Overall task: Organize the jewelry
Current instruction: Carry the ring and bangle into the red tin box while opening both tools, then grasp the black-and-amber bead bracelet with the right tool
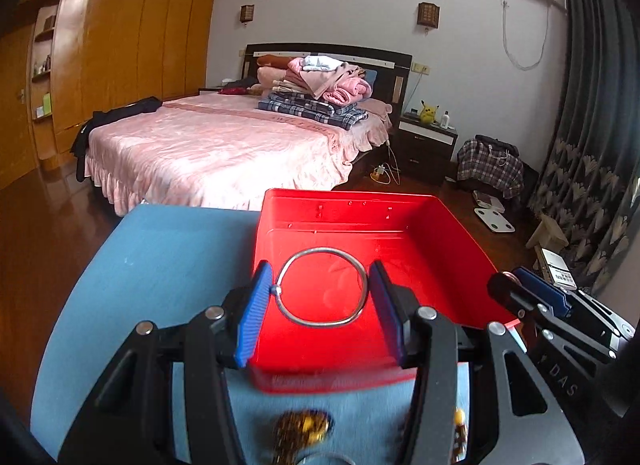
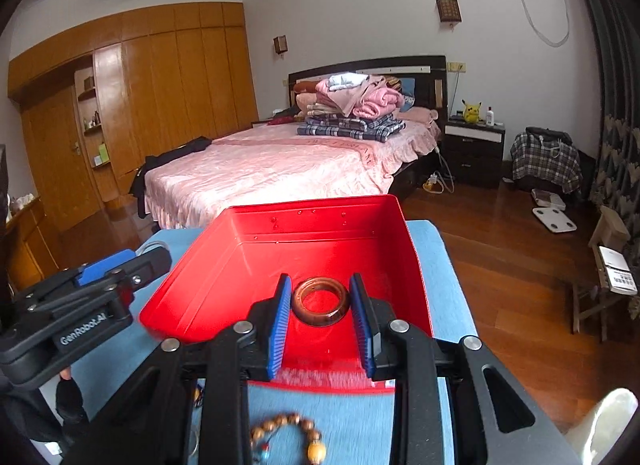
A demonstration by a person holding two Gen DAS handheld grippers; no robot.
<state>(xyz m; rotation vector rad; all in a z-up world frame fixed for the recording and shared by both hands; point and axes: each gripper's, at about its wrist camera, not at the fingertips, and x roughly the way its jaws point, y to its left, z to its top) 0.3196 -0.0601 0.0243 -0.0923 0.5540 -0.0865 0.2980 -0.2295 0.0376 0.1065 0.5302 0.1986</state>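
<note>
A red open box [image 1: 420, 221] [image 2: 240, 253] stands on a blue table. My left gripper [image 1: 320, 293] is shut on a thin silver bangle [image 1: 320, 323], held level above the box's near part. My right gripper [image 2: 320, 301] is shut on a thick brown amber bangle [image 2: 320, 315], also above the box's near edge. The right gripper shows at the right in the left wrist view [image 1: 540, 297]; the left gripper shows at the left in the right wrist view [image 2: 100, 277]. A wooden bead bracelet [image 2: 288, 435] lies on the table below the right gripper. A blurred gold piece [image 1: 304, 427] lies below the left gripper.
The blue table [image 1: 160, 265] [image 2: 444, 265] ends just behind the box. Beyond it are a pink bed [image 1: 224, 145], a wooden wardrobe [image 1: 120, 45], a dark nightstand [image 2: 474, 149] and a small wooden stool [image 2: 600, 265] on the wood floor at the right.
</note>
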